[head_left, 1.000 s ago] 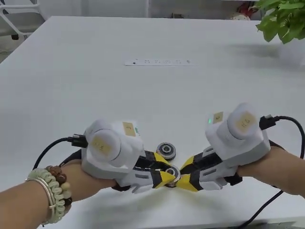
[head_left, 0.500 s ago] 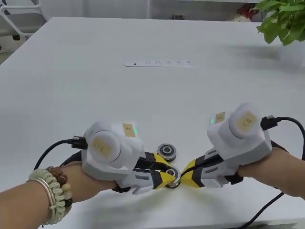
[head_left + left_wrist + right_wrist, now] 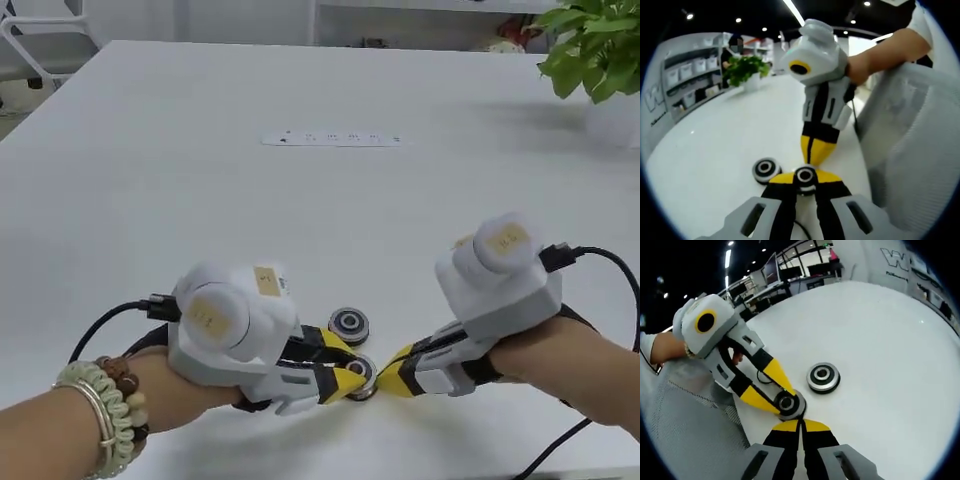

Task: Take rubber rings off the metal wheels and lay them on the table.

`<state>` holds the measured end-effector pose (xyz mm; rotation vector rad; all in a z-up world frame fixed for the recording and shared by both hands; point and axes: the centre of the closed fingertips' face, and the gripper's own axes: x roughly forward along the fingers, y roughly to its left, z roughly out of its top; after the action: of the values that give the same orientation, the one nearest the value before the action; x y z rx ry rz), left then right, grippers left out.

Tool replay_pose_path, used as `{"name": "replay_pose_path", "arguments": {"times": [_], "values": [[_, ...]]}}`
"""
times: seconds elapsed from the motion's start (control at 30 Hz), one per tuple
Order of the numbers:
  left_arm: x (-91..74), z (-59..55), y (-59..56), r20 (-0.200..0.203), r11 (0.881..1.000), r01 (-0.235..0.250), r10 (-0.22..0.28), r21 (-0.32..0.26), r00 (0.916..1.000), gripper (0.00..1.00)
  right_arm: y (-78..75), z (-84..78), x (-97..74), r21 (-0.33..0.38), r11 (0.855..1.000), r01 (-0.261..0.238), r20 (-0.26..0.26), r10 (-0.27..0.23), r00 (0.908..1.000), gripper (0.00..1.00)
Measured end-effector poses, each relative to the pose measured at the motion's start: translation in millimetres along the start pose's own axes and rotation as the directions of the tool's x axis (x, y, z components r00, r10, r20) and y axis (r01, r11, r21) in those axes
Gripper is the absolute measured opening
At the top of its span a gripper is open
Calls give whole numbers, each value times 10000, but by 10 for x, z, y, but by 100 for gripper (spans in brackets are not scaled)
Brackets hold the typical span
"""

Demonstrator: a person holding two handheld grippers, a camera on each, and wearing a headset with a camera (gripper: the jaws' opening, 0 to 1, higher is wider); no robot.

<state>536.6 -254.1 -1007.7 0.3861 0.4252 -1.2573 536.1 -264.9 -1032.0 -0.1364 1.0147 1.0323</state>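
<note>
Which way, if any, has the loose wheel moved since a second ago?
No. The loose wheel keeps its spacing from the power strip; both slid slightly down the head view together, so the camera moved.

each hand carries a gripper with a rounded white-grey housing, capped by a round tan sticker and a small square tan label beside it. the left gripper point(image 3: 347, 368) and right gripper point(image 3: 392, 362) both have black jaw arms ending in yellow wedge tips, with grey slotted plates at the jaw base. a black cable point(image 3: 108, 320) leaves the rear of the left gripper, and another black cable point(image 3: 612, 268) leaves the rear of the right one. behind the left gripper the wrist wears pale green and brown bead bracelets point(image 3: 102, 412). a light mesh garment point(image 3: 910, 150) covers the torso.
</note>
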Motion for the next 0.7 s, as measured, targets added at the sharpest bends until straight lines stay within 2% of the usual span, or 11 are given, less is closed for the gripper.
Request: {"name": "replay_pose_path", "arguments": {"times": [0.13, 0.2, 0.23, 0.27, 0.33, 0.37, 0.4, 0.43, 0.6, 0.7], "values": [[0, -2, 8, -4, 10000, -21, 21, 23, 10000, 14, -36, 28, -33, 989, 9949, -196, 317, 166, 9994, 0], [-1, -2, 13, 10, 10000, -20, 20, -2, 10000, 14, -30, 42, -63, 1570, 9868, -406, 474, 335, 9983, 0], [-1, -2, 12, 17, 10000, -14, 14, -5, 10000, 14, -16, 51, -77, 2021, 9775, -602, 559, 499, 9972, 0], [-1, 0, 10, 15, 10000, -12, 12, -3, 10000, 14, -42, 91, -91, 2245, 9727, -594, 801, 423, 9959, 0], [0, 0, 11, -3, 10000, -28, 28, 9, 10000, 14, -4, 142, -132, 2801, 9540, -1066, 1127, 776, 9906, 0], [1, 0, 13, -7, 10000, -35, 35, 25, 10000, 14, 14, 139, -137, 2938, 9488, -1163, 1169, 850, 9895, 0], [1, 0, 12, -6, 10000, -30, 30, 18, 10000, 14, -5, 102, -130, 2793, 9552, -976, 1018, 716, 9922, 0], [1, 0, 11, -5, 10000, -24, 24, 23, 10000, 14, 1, 95, -131, 2784, 9554, -986, 1021, 727, 9921, 0], [-1, 2, 13, 5, 10000, -36, 36, 13, 10000, 14, 66, 119, -139, 3003, 9456, -1252, 1192, 931, 9885, 0], [-5, 0, 15, 80, 10000, -53, 54, -67, 10000, 14, 84, 121, -136, 2962, 9465, -1284, 1208, 962, 9880, 0]]}}
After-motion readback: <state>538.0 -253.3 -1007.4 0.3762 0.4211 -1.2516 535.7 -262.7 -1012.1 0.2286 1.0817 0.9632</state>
